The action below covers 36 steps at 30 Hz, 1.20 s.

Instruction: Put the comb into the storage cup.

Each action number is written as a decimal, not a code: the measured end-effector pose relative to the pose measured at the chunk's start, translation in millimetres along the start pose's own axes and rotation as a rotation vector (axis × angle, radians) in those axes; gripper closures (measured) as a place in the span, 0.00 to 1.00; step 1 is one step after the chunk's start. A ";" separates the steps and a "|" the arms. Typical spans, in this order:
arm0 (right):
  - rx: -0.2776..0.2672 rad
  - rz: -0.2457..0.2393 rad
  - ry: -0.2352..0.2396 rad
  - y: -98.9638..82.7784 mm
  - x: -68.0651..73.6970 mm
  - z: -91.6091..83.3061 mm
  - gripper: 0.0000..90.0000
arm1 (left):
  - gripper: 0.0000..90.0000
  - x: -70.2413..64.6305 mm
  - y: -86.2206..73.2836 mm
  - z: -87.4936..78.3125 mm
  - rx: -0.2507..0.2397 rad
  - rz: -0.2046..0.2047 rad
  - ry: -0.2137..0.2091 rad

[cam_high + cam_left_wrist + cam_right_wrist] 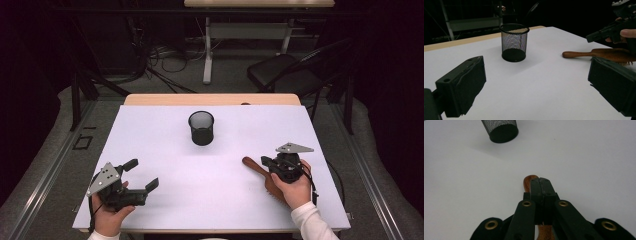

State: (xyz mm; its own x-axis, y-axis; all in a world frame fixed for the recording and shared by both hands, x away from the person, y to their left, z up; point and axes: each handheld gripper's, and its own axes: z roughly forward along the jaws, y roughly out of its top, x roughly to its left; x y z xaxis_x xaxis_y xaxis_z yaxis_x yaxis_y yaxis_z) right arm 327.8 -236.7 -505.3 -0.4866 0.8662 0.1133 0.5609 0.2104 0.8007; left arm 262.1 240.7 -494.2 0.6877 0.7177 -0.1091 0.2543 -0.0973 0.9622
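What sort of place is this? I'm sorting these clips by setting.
Probably a lab or workshop set up for recording, not a home: a table under a plain white cover, loose cables on the floor behind it, a folding chair, and dark surroundings.

We lose most of the wooden brush [530, 181] under the right gripper [541, 186]; whether its closed jaws pinch the handle, we cannot tell. From above, the hand [295, 187] covers the bristles. The mesh cup [500, 128] is cropped at the top edge.
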 end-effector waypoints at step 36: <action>0.246 0.037 -0.042 -0.1 -9.7 31.4 1.00 | 0.02 -0.8 -1.2 1.4 0.013 0.012 0.002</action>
State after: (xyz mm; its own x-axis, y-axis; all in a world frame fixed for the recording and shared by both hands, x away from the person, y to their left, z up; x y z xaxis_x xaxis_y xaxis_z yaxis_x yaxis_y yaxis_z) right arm 353.5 -230.9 -524.9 -0.4371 0.8925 0.1112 0.7267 0.2776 0.6283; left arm 262.2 239.3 -495.6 0.6891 0.7181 -0.0973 0.2548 -0.1145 0.9602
